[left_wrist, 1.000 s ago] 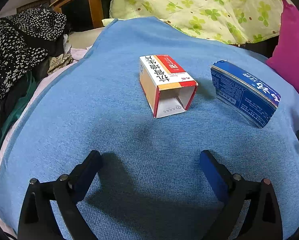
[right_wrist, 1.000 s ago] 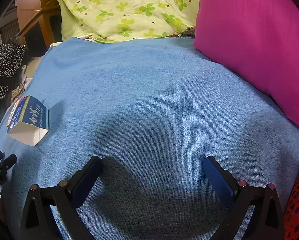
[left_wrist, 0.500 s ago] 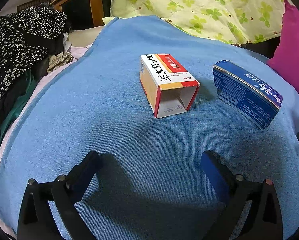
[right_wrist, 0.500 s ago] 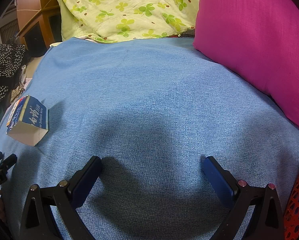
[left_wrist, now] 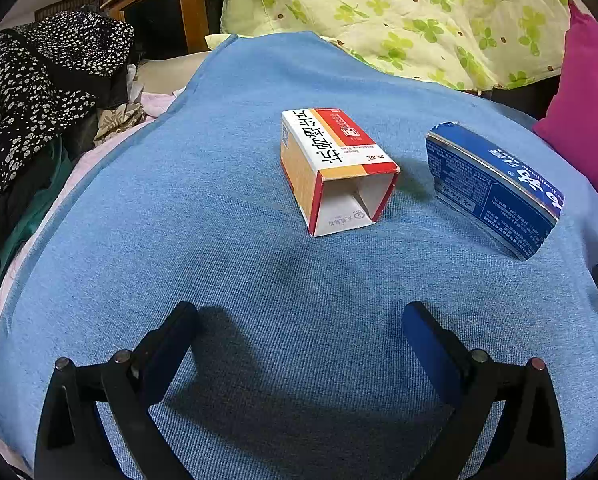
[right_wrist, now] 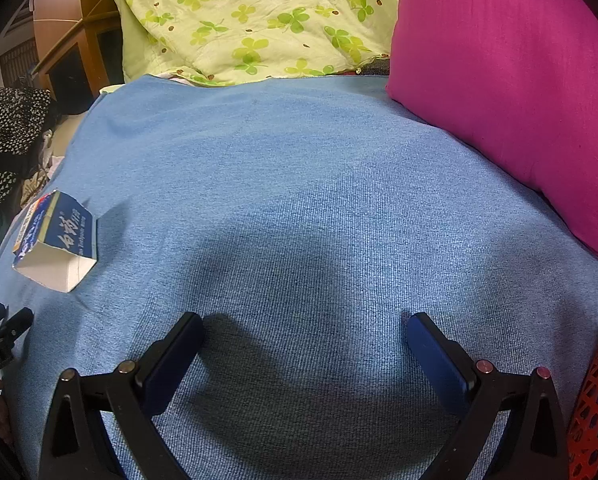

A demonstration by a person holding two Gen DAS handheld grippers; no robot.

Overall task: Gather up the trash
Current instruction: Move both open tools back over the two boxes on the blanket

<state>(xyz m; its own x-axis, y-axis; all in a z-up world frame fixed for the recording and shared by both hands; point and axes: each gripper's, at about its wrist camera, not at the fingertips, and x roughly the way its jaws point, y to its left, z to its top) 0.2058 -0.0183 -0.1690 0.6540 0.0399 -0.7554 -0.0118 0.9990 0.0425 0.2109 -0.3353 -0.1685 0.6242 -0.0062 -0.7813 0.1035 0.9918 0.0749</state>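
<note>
**Left gripper creeping toward the boxes**

The left gripper is edging slightly closer to the red-and-white box than a second ago; the right gripper is staying put. Both are gaping wide, holding nothing. The blue box is lying just beside the first on the blue blanket, with open room all around; the pink pillow is crowding the right edge.

Blue blanket, red-white carton, blue carton, pink pillow
</note>
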